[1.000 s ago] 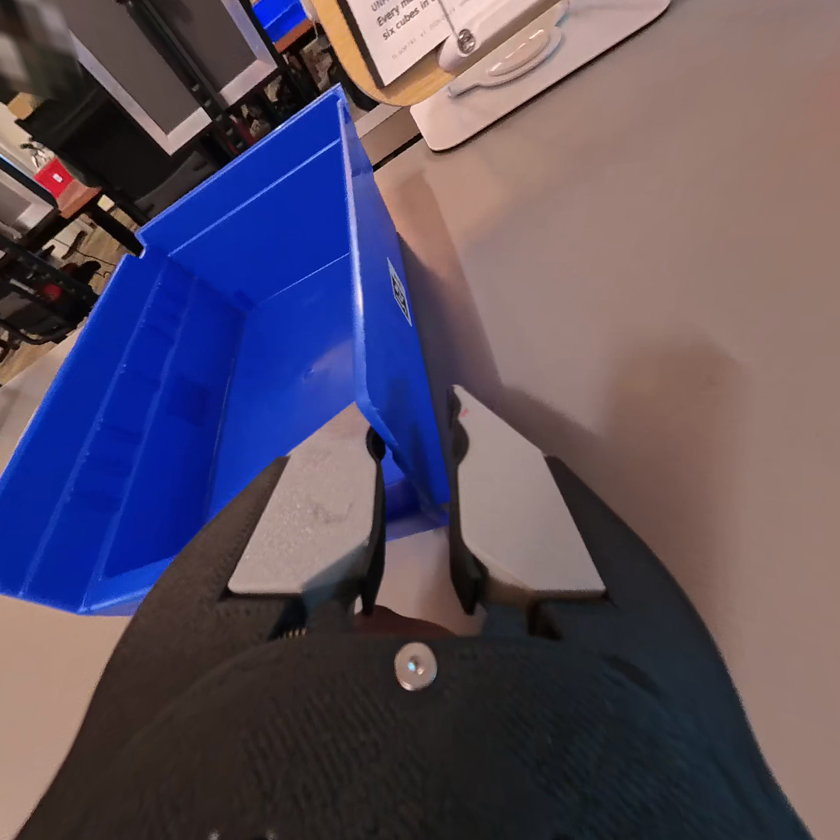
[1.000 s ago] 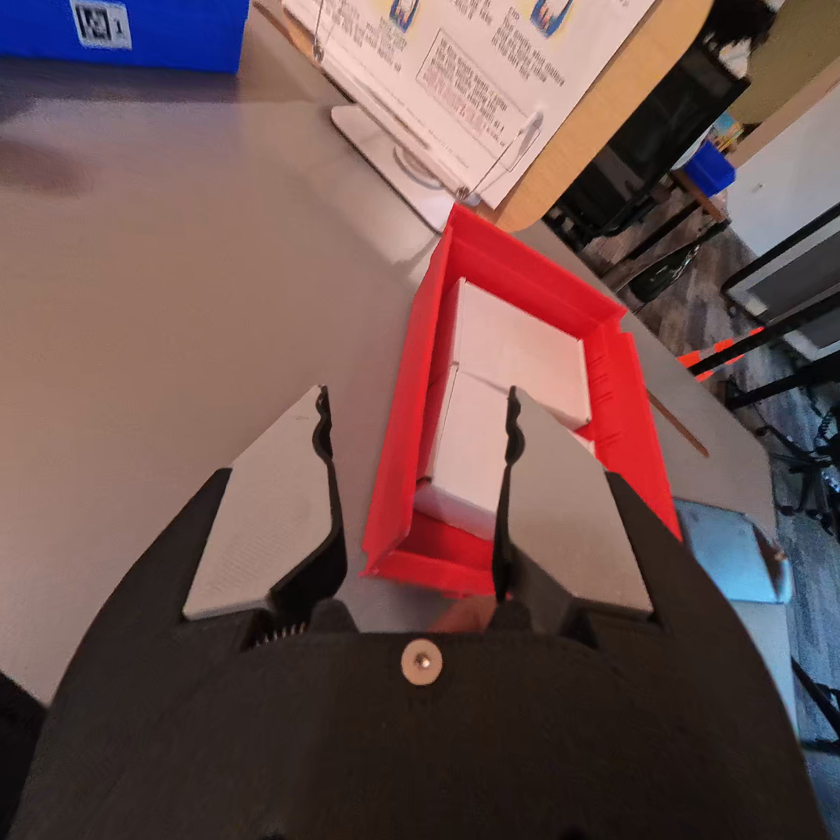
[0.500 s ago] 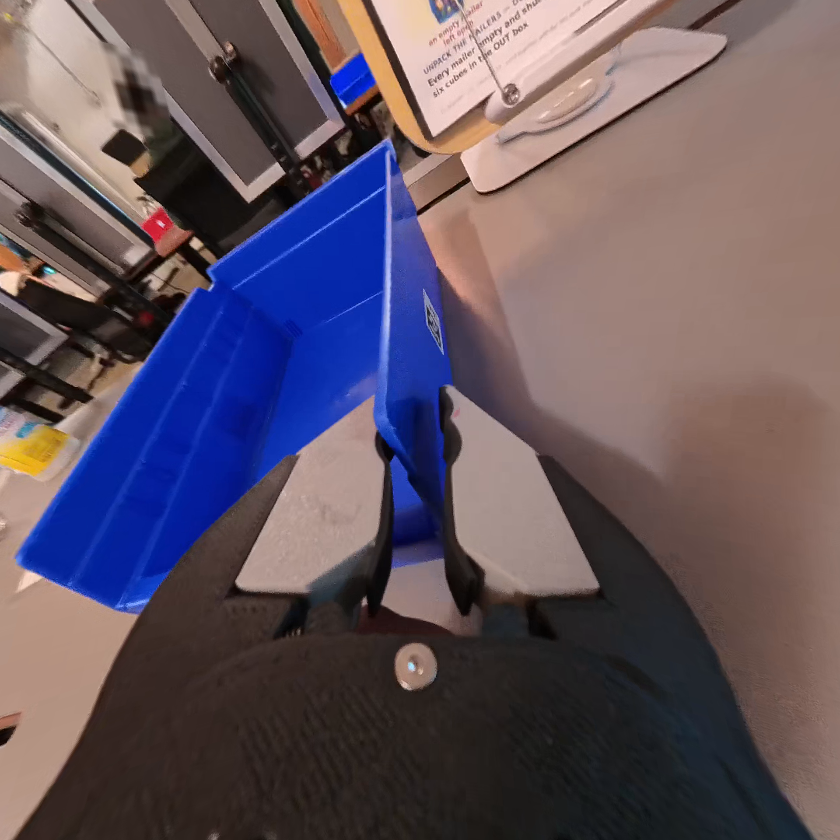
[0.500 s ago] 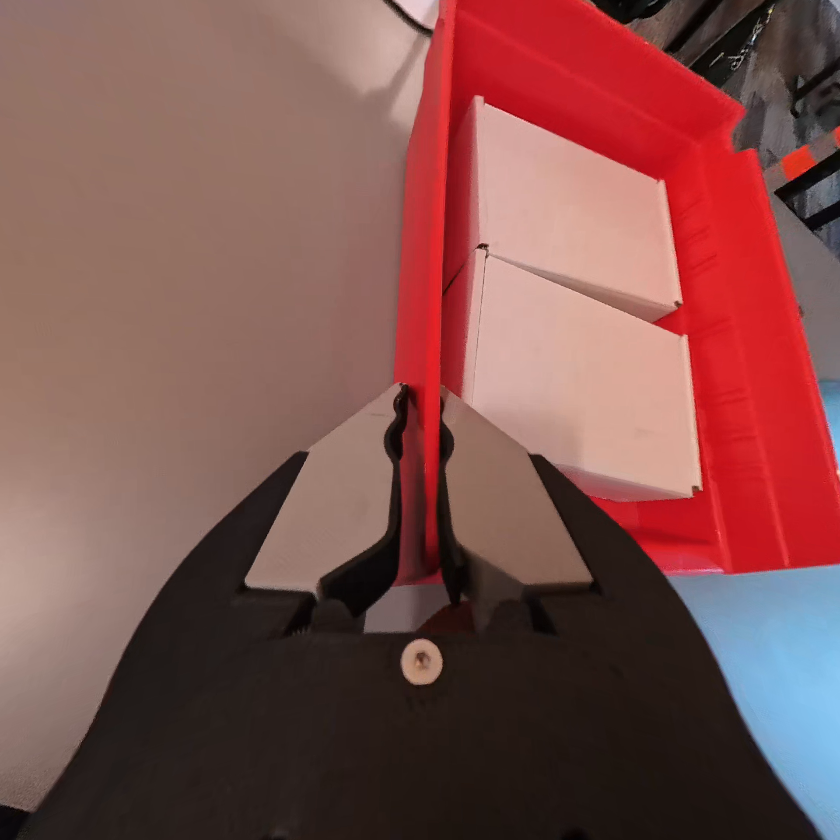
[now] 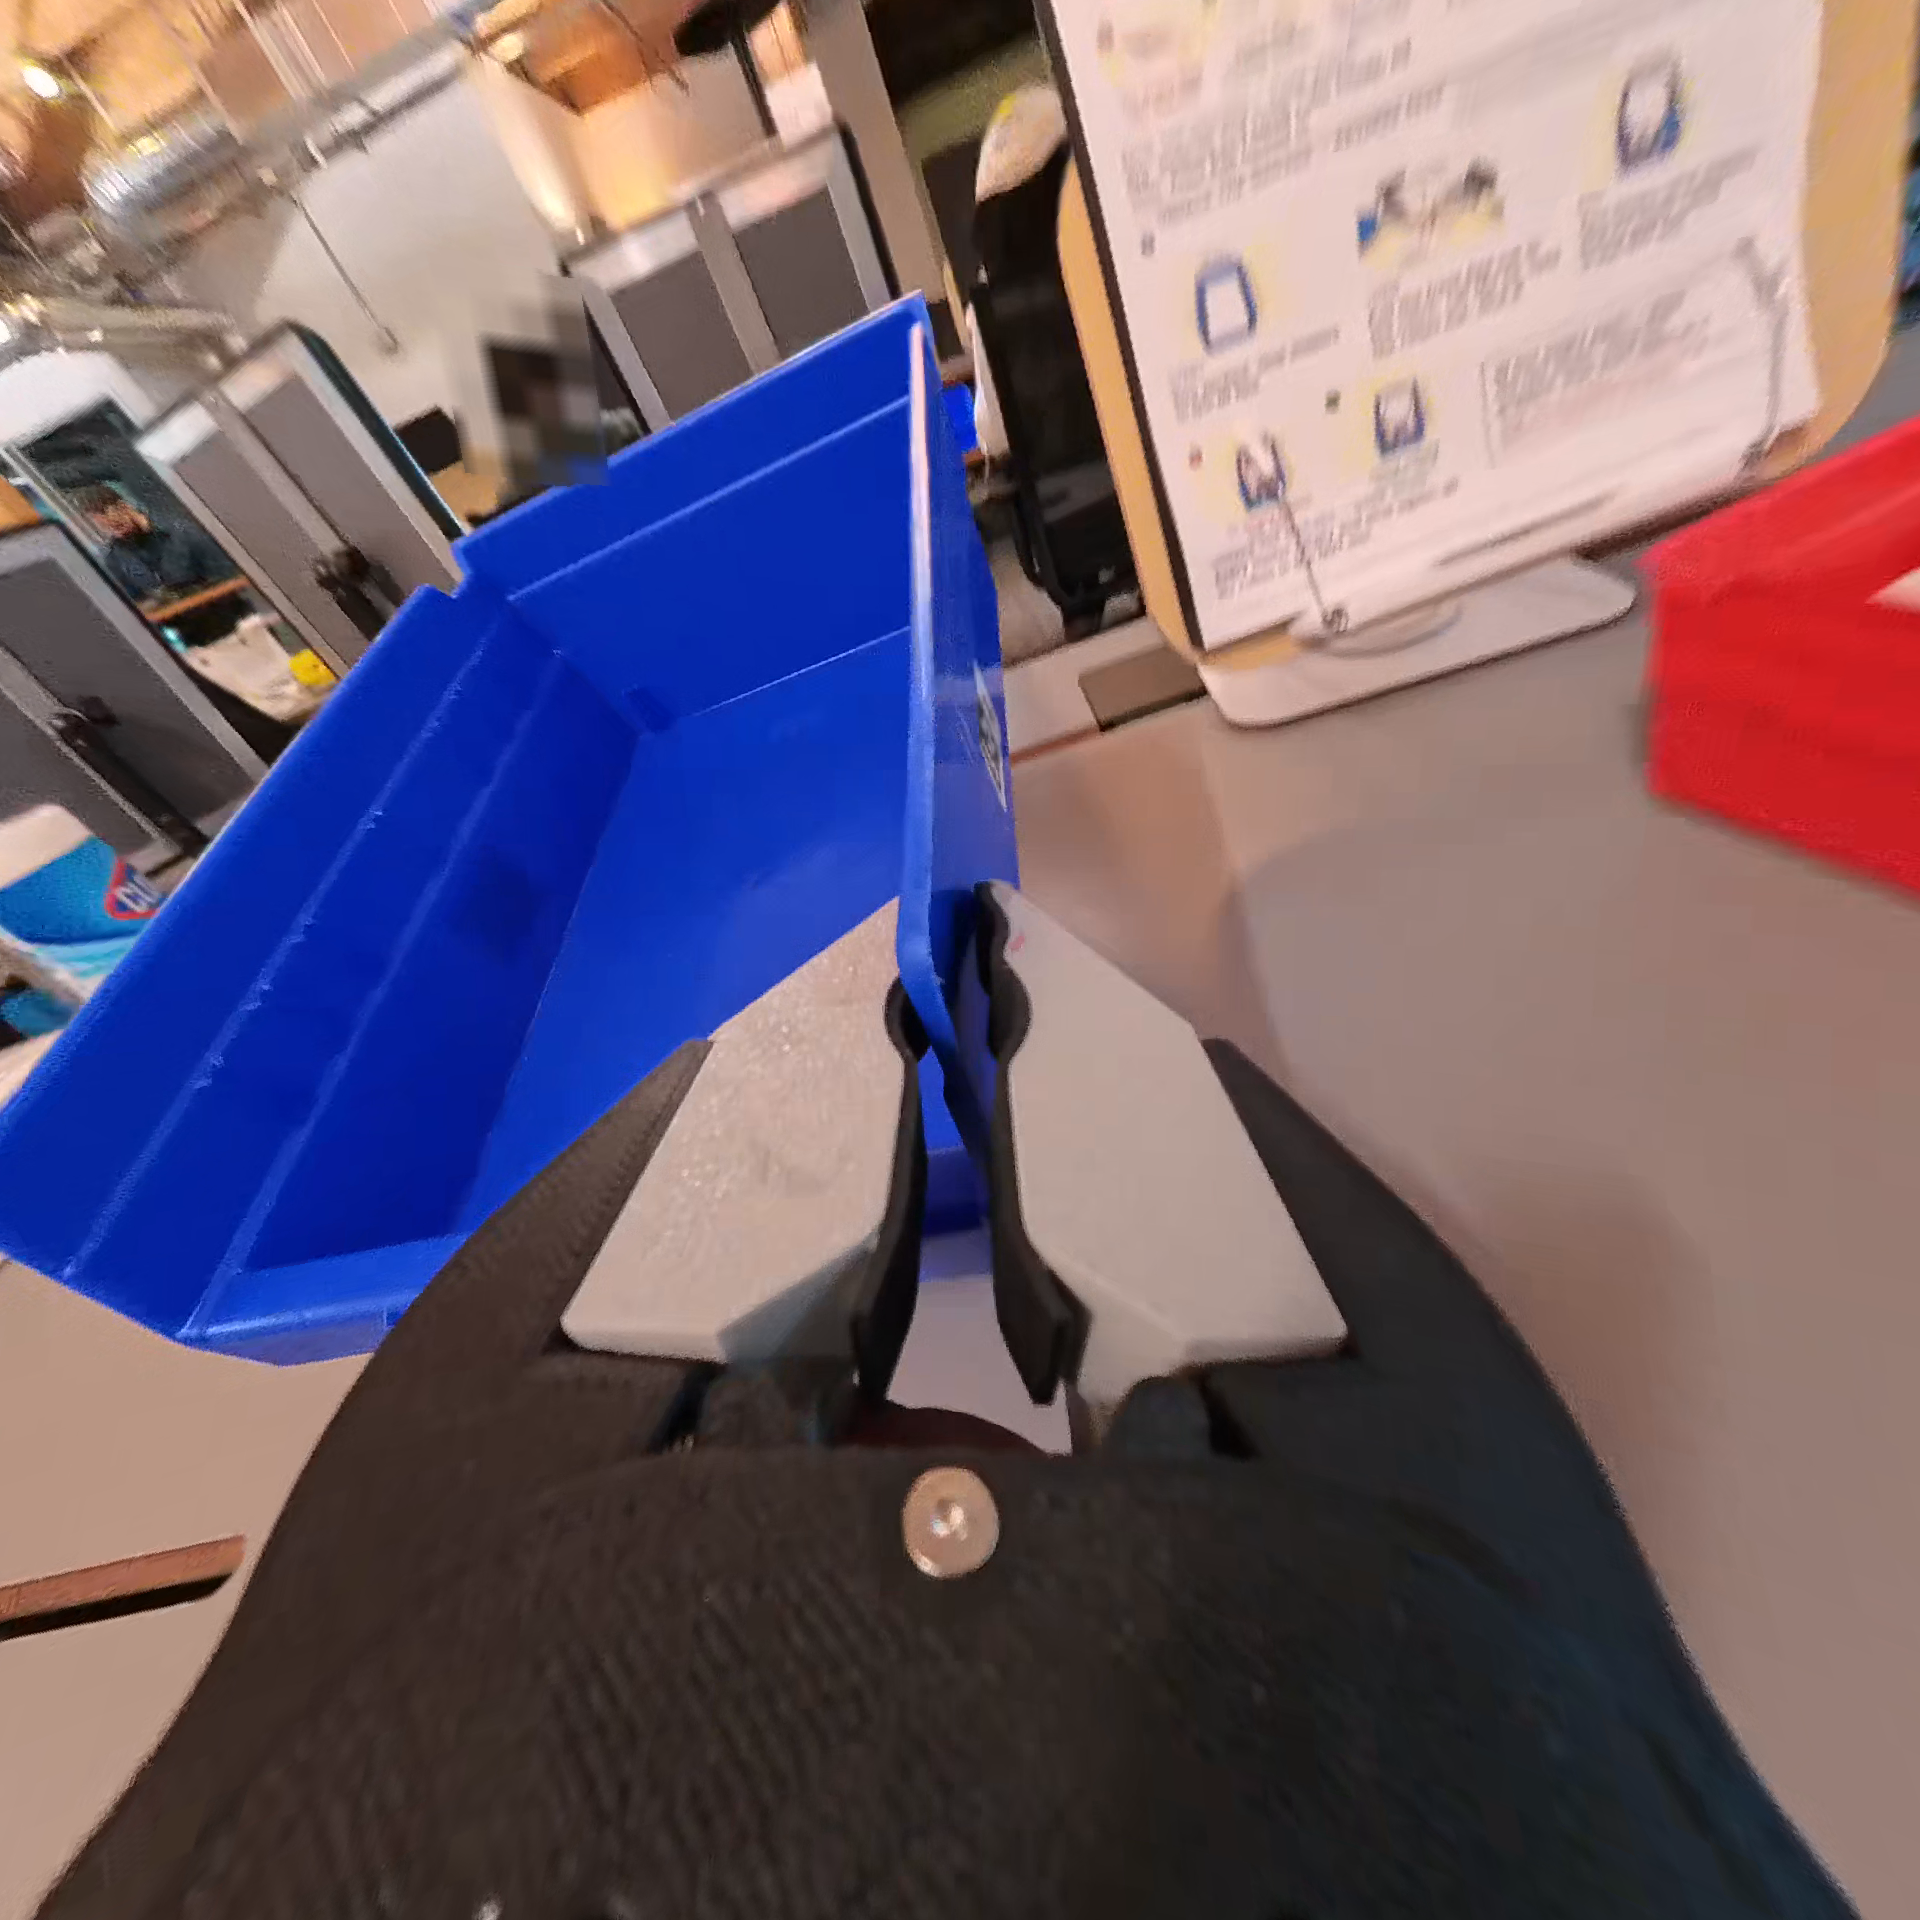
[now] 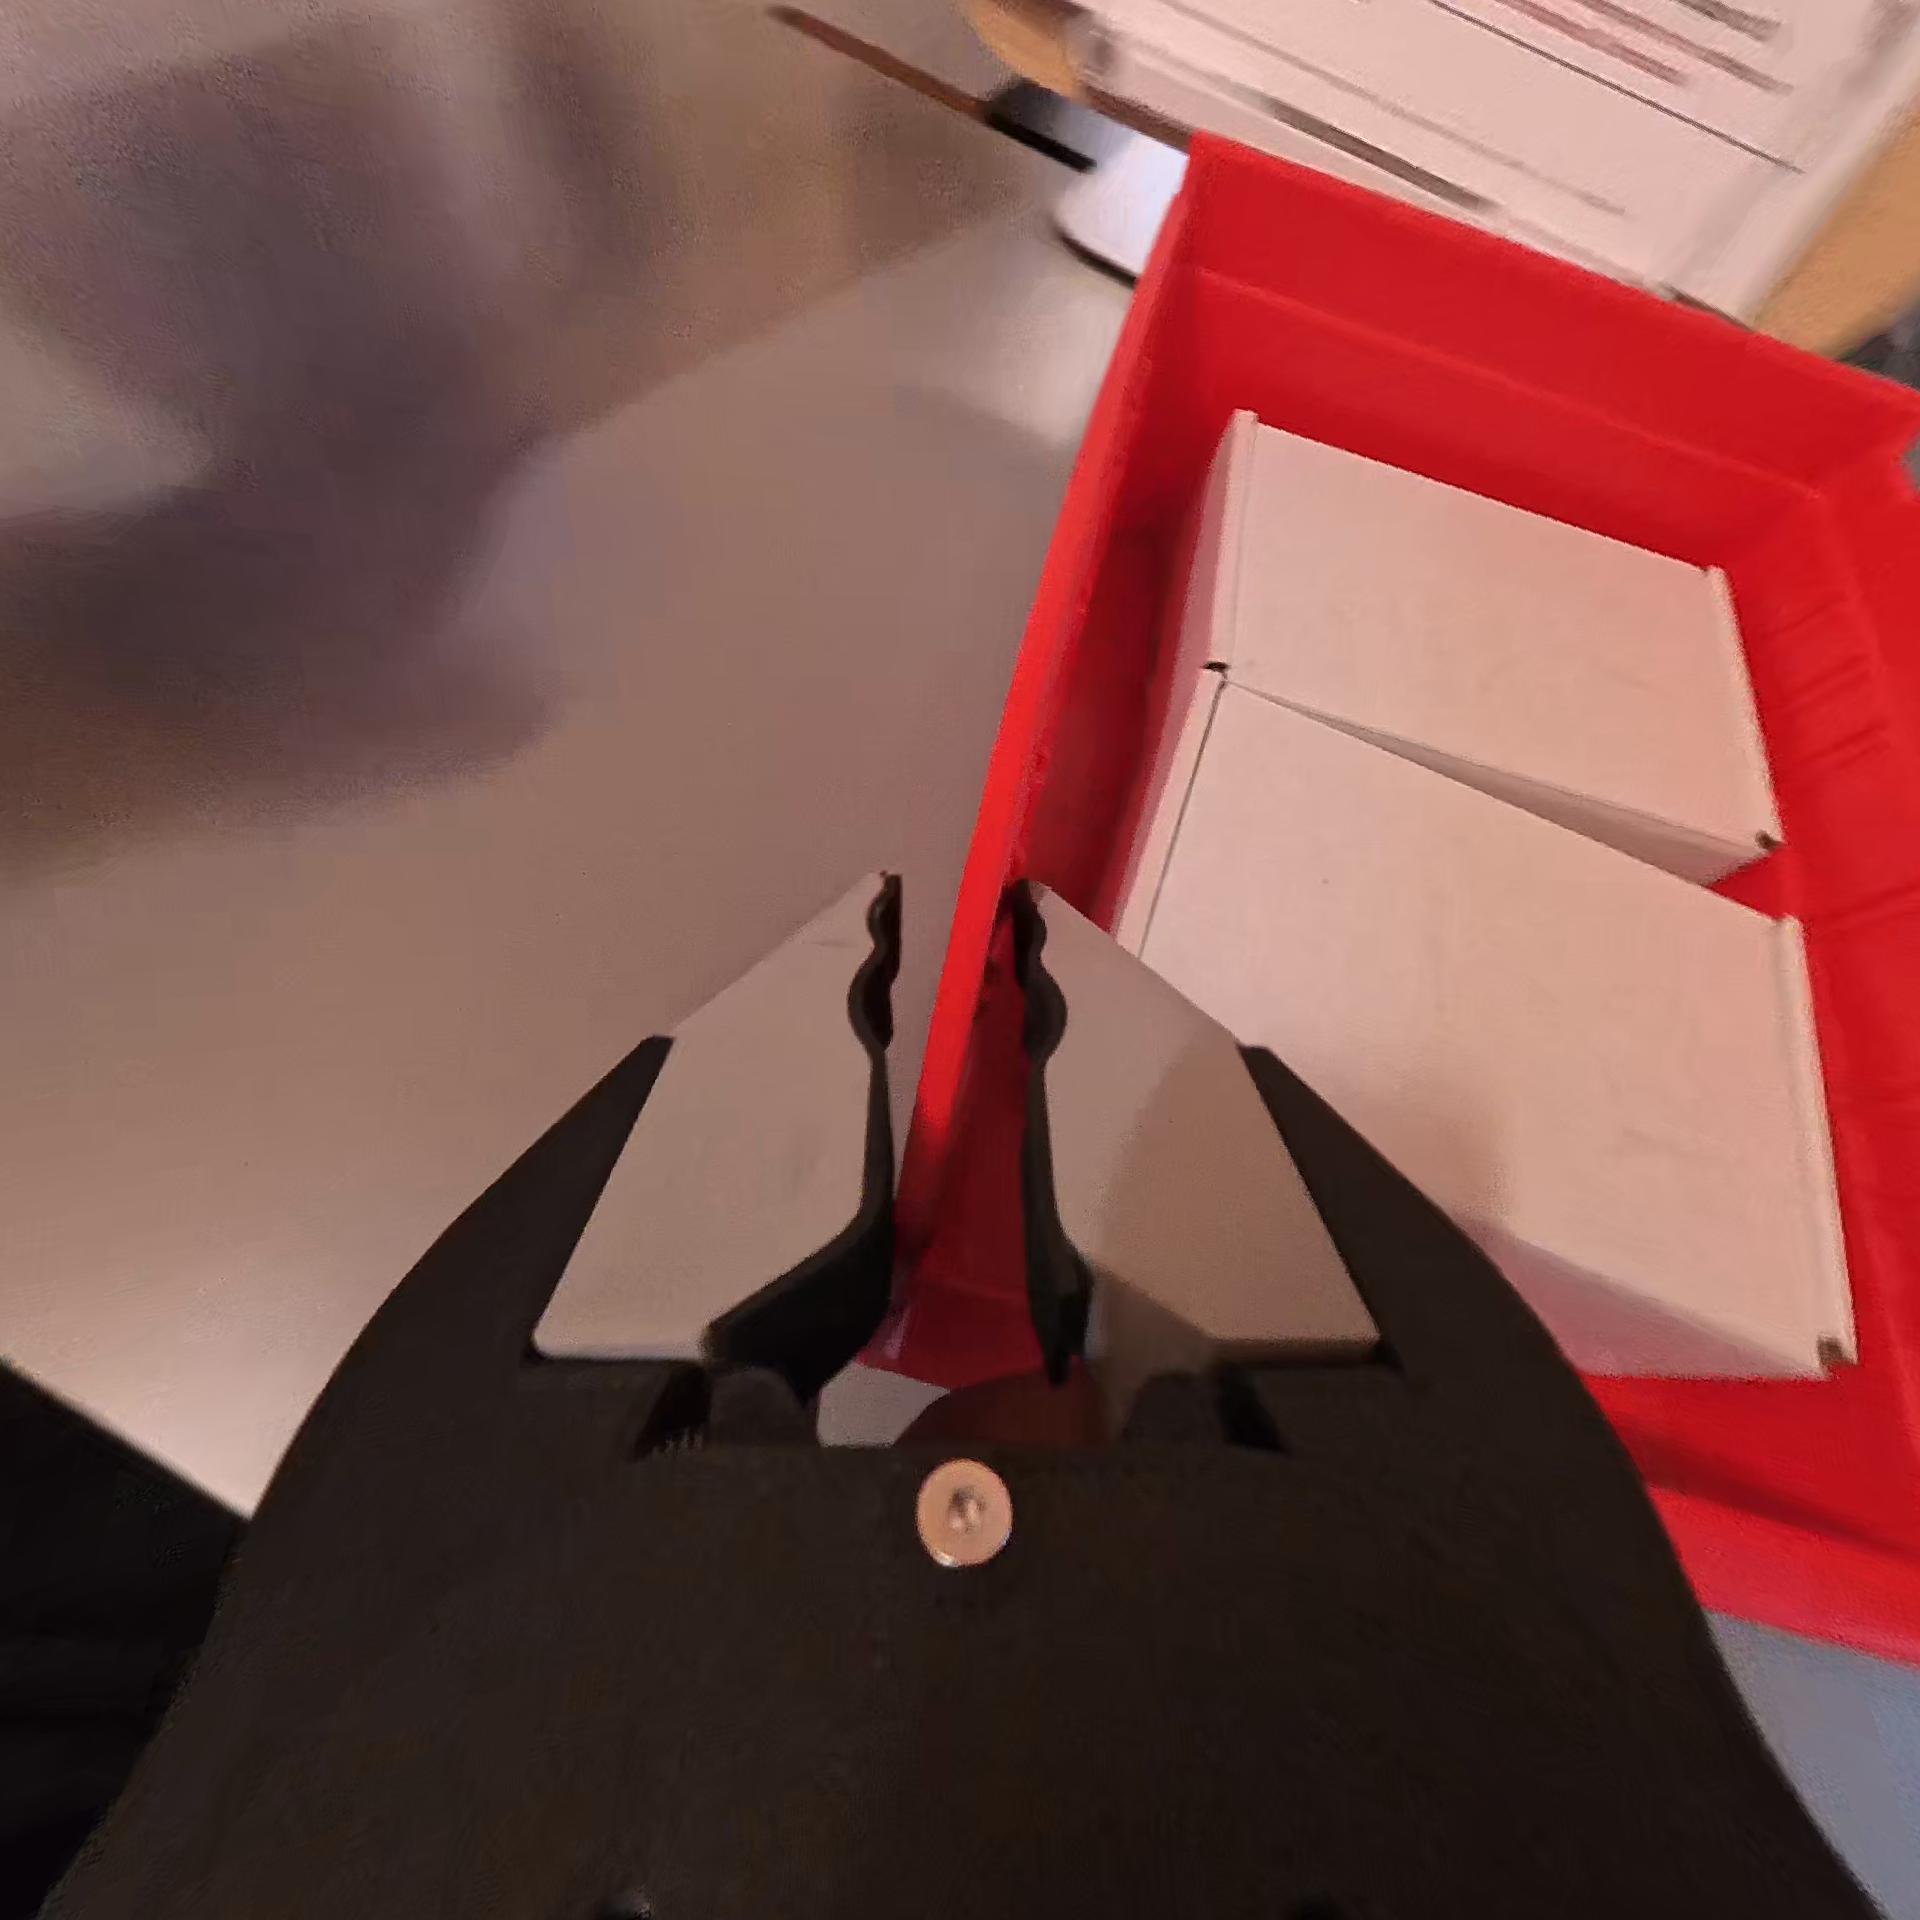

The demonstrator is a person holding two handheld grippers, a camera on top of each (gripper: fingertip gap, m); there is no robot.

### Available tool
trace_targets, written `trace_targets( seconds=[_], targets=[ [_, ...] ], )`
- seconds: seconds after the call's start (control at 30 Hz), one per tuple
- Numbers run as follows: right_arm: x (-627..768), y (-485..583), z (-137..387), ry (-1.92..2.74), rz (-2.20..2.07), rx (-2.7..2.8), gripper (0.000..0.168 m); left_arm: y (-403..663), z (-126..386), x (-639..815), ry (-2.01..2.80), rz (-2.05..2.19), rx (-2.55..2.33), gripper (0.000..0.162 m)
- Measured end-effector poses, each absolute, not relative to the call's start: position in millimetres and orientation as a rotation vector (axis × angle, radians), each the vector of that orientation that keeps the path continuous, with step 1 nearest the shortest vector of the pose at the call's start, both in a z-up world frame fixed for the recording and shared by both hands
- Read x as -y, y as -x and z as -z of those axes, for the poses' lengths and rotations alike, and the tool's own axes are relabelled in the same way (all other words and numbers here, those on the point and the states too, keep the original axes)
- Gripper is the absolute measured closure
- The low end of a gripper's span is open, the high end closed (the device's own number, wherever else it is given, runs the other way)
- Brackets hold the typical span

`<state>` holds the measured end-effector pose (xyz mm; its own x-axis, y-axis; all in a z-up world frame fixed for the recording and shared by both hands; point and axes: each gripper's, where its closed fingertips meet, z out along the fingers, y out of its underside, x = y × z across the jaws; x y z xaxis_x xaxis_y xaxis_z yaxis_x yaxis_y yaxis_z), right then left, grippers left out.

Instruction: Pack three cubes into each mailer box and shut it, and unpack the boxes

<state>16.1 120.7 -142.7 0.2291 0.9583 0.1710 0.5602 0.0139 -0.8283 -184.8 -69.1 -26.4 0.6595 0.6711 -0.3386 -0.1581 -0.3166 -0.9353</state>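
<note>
My left gripper (image 5: 940,935) is shut on the right side wall of an empty blue bin (image 5: 727,790), which hangs tilted above the grey table. My right gripper (image 6: 948,914) is shut on the left side wall of a red bin (image 6: 1070,665). Two closed white mailer boxes lie side by side in the red bin, one near (image 6: 1475,1039) and one far (image 6: 1486,623). The red bin also shows at the right edge of the left wrist view (image 5: 1787,686). No cubes are in view.
A white instruction sheet on a stand (image 5: 1434,312) with a wooden backboard stands at the table's far side, behind both bins. The grey table (image 5: 1507,1039) lies between the bins. Office furniture and a person (image 5: 135,540) are beyond the table. The left gripper's tips are roughly 30 cm from the right gripper's.
The right gripper closed on the red bin's left wall and the view has shifted with it. The left gripper, still holding the blue bin, tilted up so the sheet and red bin came into view.
</note>
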Motion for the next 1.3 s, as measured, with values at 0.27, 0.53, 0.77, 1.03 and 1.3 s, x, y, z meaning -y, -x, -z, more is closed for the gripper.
trace_targets(
  seconds=[0.27, 0.53, 0.77, 1.03, 1.3],
  targets=[
    [65, 119, 100, 1.470, -0.856, 1.657, 0.124, 158, -19, 97, 1.584, -0.913, 0.382, 0.160],
    [25, 60, 34, 1.320, -1.109, 1.463, 0.120, 135, -48, 121, 1.500, -0.880, 0.348, 0.161],
    [-105, -30, -4, 1.283, -0.949, 1.243, 0.122, 41, -71, 68, 1.431, -0.778, 0.064, 0.160],
    [-221, -132, -23, 1.323, -0.752, 1.115, 0.124, -96, -21, -33, 1.552, -0.517, -0.324, 0.159],
    [-277, -175, -13, 1.430, -0.629, 1.077, 0.123, -142, 78, -142, 1.809, -0.313, -0.273, 0.155]
  ],
)
